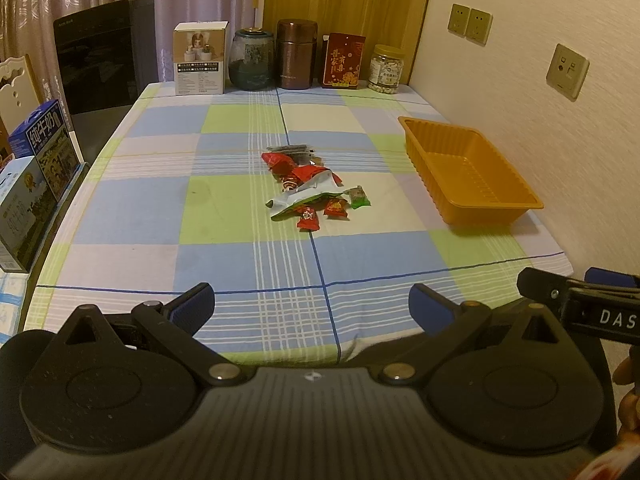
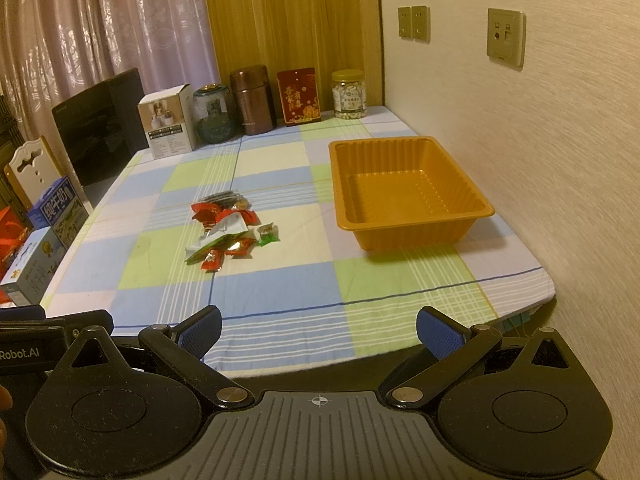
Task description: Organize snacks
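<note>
A pile of small wrapped snacks (image 1: 310,184), mostly red with some green and a dark packet at the back, lies in the middle of the checked tablecloth; it also shows in the right wrist view (image 2: 228,232). An empty orange plastic tray (image 1: 468,168) sits at the right by the wall, also in the right wrist view (image 2: 408,192). My left gripper (image 1: 312,310) is open and empty, over the table's near edge. My right gripper (image 2: 320,334) is open and empty, also at the near edge, well short of the snacks. Part of the right gripper shows at the left view's right side.
Along the table's far edge stand a white box (image 1: 200,58), a dark glass jar (image 1: 252,60), a brown canister (image 1: 297,54), a red packet (image 1: 344,60) and a clear nut jar (image 1: 386,69). Milk cartons (image 1: 36,168) and a black appliance (image 1: 106,52) stand left. The wall (image 2: 560,160) runs on the right.
</note>
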Demonstrator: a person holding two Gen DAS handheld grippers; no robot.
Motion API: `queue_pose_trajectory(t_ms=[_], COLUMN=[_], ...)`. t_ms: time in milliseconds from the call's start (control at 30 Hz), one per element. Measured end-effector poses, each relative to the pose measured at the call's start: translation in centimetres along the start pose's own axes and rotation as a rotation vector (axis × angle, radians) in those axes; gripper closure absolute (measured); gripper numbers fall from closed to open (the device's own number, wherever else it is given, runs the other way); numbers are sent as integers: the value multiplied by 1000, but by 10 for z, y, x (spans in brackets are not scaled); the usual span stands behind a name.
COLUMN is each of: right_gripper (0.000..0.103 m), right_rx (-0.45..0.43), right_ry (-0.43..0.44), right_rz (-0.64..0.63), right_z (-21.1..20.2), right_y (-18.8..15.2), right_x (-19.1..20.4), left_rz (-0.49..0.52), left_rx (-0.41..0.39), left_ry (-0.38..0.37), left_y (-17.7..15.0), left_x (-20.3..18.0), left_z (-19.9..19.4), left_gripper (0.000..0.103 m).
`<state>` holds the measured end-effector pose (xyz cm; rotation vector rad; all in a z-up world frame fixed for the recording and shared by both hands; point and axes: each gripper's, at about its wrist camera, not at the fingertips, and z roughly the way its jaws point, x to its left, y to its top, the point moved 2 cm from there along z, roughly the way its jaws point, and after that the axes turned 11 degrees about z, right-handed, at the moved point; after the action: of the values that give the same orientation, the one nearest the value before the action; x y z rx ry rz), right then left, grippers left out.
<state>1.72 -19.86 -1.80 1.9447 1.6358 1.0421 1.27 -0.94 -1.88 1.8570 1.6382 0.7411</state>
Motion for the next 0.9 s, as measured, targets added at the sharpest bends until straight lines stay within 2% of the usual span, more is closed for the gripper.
queue_pose_trajectory(t_ms=[467, 733, 900], right_gripper=[0, 1, 1], right_rx=[-36, -35, -28], right_ry=[21, 41, 63], right_rz=[36, 32, 32], right_z=[17, 53, 82], right_y=[8, 15, 18], right_x=[-2, 4, 8], left_rz=[-28, -39, -11], left_rx=[10, 36, 22], left_ry=[-17, -4, -10], left_y=[2, 10, 13], left_x=[20, 42, 48], left_z=[21, 61, 91], left_gripper=[0, 1, 2])
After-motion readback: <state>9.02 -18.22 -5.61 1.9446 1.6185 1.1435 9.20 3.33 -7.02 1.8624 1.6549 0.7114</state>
